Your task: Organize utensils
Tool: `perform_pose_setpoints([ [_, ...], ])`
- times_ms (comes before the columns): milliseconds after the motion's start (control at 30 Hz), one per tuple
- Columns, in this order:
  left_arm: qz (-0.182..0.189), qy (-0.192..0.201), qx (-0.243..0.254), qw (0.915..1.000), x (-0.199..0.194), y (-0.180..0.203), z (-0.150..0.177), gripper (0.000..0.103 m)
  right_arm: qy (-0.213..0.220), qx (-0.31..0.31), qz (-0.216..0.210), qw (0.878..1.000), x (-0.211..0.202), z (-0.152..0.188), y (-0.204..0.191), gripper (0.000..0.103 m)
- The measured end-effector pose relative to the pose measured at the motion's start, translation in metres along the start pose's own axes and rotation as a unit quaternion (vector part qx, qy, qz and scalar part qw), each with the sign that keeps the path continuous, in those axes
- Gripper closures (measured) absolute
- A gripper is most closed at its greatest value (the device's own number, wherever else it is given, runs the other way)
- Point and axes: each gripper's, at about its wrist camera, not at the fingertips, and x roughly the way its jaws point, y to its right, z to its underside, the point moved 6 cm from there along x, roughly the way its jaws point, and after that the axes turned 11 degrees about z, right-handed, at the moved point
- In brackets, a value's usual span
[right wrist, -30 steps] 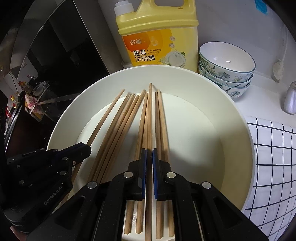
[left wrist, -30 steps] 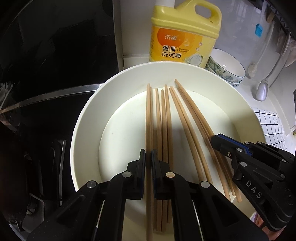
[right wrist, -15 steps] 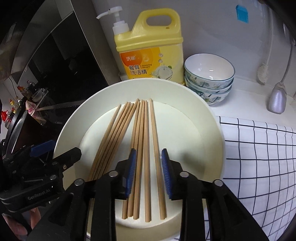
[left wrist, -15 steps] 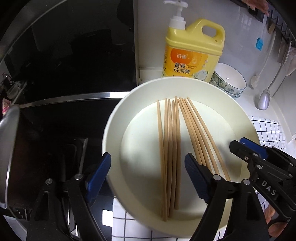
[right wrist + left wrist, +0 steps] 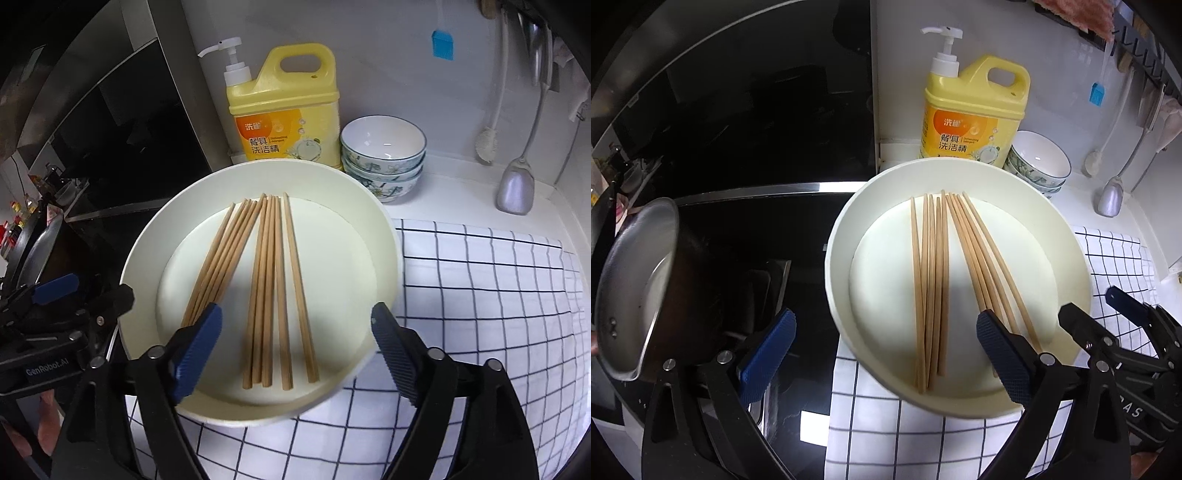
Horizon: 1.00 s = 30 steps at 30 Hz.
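The fingers of the left gripper are spread wide apart, and nothing is held between the blue pads. The fingers of the right gripper are likewise spread wide and nothing is gripped. Both grippers are positioned above the near rim of the white bowl.

The chopsticks are located flat on the bowl floor in 2 bundles. In the right wrist view, 1 bundle is angled toward the left and the other is laid nearly straight, with 1 stick set slightly apart on the right. The far tips of the 2 bundles are nearly met; the near ends are fanned apart.

The bowl is seated on a checked cloth. A yellow detergent bottle and a stack of patterned bowls are placed behind it. A metal pan is visible at the left.
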Motion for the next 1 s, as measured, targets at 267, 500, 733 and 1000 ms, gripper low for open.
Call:
perform_pose_setpoints([
  [267, -0.009, 0.002, 0.003, 1.0000, -0.032, 0.016, -0.004, 0.006, -0.017, 0.008, 0.048, 0.999, -0.029, 0.008, 0.021, 0.018],
  [500, -0.004, 0.016, 0.012, 0.9998, -0.053, 0.034, -0.008, 0.006, -0.027, 0.038, 0.051, 0.998, -0.045, 0.008, 0.036, 0.018],
  [733, -0.001, 0.028, 0.010, 0.9996, -0.065, 0.043, -0.008, 0.006, -0.032, 0.032, 0.048, 0.998, -0.049, 0.007, 0.035, 0.018],
  [1000, 0.000, 0.031, 0.004, 0.9995, -0.066, 0.042, -0.011, 0.006, -0.033, 0.033, 0.048, 0.998, -0.051, 0.006, 0.039, 0.018],
])
